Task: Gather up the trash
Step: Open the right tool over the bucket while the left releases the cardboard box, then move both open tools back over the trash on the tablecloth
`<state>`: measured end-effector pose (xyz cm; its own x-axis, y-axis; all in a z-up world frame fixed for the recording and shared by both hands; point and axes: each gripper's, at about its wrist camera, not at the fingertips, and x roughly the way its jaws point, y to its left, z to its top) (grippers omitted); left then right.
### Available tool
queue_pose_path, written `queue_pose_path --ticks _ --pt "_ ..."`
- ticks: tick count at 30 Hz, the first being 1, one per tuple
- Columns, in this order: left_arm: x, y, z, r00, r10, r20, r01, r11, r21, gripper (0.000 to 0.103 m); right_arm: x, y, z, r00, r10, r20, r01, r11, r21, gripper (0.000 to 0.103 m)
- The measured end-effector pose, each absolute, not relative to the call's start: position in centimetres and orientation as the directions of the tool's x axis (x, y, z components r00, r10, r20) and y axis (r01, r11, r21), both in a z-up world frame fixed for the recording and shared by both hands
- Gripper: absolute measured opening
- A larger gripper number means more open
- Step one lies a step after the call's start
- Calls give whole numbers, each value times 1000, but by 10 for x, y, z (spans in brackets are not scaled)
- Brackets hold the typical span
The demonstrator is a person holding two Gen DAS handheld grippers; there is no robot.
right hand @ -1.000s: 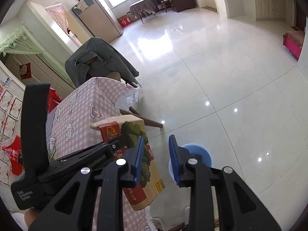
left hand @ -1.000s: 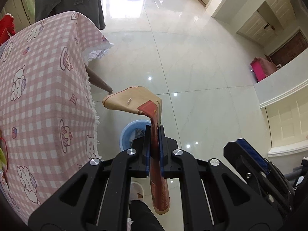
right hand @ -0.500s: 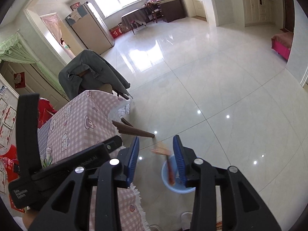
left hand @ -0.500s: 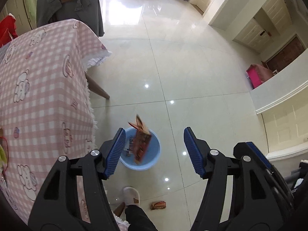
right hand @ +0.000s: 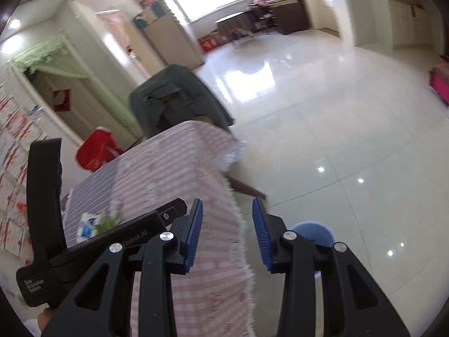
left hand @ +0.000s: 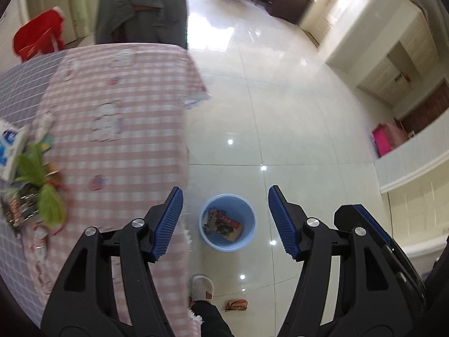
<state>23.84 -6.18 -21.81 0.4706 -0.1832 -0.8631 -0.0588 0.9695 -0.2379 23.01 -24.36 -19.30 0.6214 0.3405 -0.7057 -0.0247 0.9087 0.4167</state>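
A round blue bucket stands on the floor beside the table; flat printed wrappers lie inside it. My left gripper hangs high above it, open, nothing between its blue pads. A small red-brown wrapper lies on the floor nearer to me. More trash, with green leaves and a blue-white pack, sits on the table at the left. My right gripper is open and empty over the table's edge, and the bucket shows partly behind its right finger.
The table wears a pink checked cloth with a fringed edge. A chair draped in a grey garment stands at its far end. A person's slippered foot is on the tiles by the bucket. A pink box sits far right.
The left gripper opened and let the brown paper bag fall into the bucket. Both grippers then rose and swung toward the table; the right jaws widened a little.
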Motion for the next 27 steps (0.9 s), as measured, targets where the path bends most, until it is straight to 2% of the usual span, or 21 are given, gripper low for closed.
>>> queue_pose_path --ticks 12,20,27 --pt "161 109 -206 495 -64 -867 -270 937 -223 65 216 -68 -181 504 509 -697 -279 860 426 43" --pt "123 214 -233 445 -20 -895 -421 878 -228 66 205 19 -217 426 489 -761 -358 864 354 48" --pt "106 270 -269 398 -23 -917 -506 829 -240 67 217 62 -252 411 413 -813 -396 884 249 51"
